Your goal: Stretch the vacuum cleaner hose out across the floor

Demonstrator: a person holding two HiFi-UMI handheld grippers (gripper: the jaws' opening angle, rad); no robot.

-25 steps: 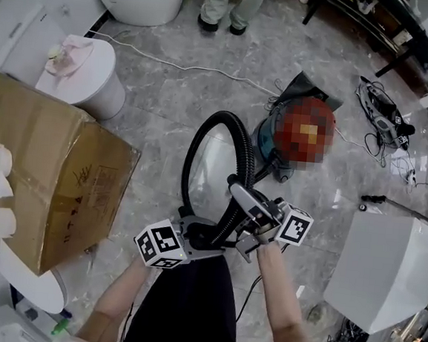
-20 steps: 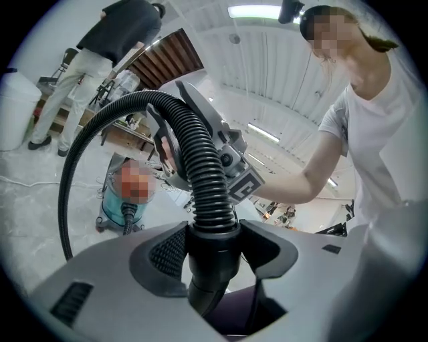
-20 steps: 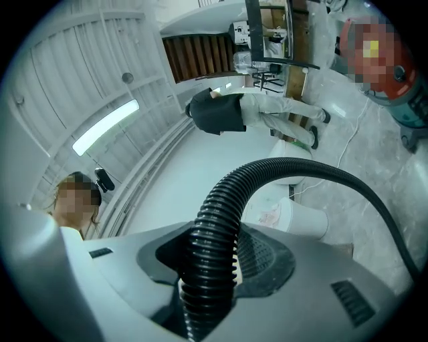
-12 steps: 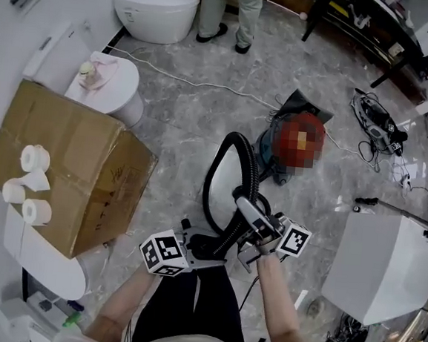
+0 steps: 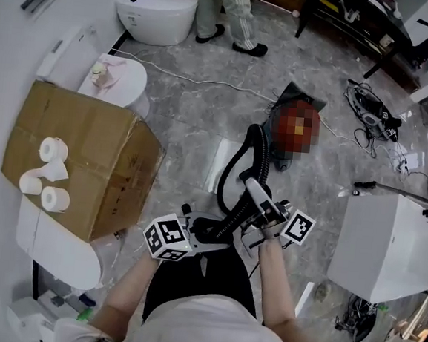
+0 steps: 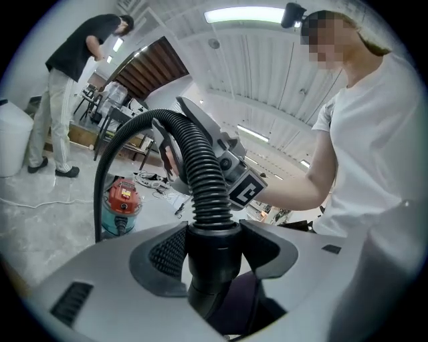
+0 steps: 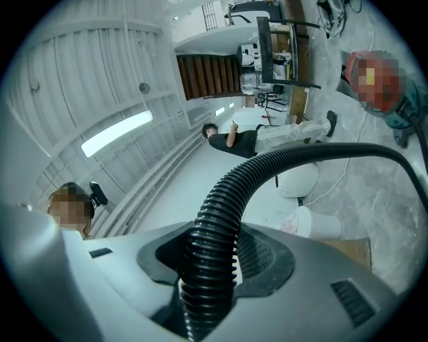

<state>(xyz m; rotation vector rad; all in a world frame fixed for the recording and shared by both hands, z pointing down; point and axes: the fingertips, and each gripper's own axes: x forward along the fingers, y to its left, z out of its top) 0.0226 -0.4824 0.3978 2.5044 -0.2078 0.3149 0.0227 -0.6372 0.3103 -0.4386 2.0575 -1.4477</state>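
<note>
L gripper (image 5: 207,231) & R gripper (image 5: 250,205) are both up in front of the person, close together, and each one grips the black hose (image 5: 231,172). In the left gripper view the L jaws are squeezed on the smooth end bit of the hose, one pad on each side, touching it. The ribbed part starts right above the pads and goes up & away. Just past that, the R gripper has the next bit. In the right gripper view the R jaws are pressed onto the ribbed part, w/ the hose right in the middle between them. From there it climbs out, bends over and runs off to the vacuum cleaner (image 6: 120,202). From the head view the hose makes one big loop between the R gripper and the vacuum cleaner, so it isn't straight. The vacuum cleaner sits on the grey floor (image 5: 196,120), well apart from both grippers. Can't tell if the loop touches the floor.
</note>
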